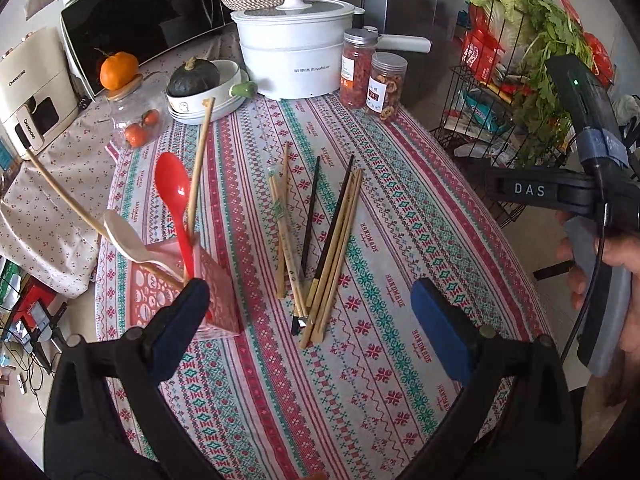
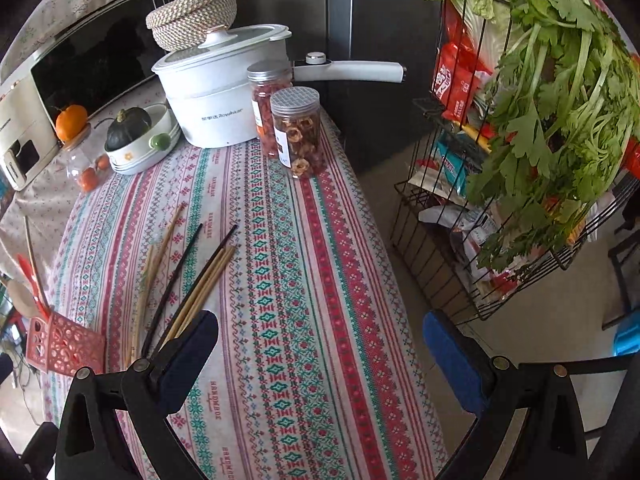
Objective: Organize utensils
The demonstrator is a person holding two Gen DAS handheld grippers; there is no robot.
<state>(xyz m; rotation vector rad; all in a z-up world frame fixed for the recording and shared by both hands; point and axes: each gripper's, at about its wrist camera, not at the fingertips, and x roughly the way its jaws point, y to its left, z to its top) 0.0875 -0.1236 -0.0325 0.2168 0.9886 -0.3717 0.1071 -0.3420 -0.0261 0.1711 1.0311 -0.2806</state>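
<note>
Utensils were partly sorted: a red spoon [image 1: 173,196], a white spoon [image 1: 124,236] and two chopsticks stood in the pink holder [image 1: 218,292], while the loose chopsticks [image 1: 320,248] lay mid-surface. Left gripper [image 1: 316,324] and right gripper [image 2: 320,344] fingers were apart, empty. Open cloth lay around the pile; the surface edge [image 2: 360,208] ran close on the right.

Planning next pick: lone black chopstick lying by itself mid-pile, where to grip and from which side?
Grip the black chopstick at its upper half, near the far tip, coming straight down with the left tool open across its width. It lies flat, and up there bare cloth flanks it; its near end is buried among the bamboo chopsticks.
</note>
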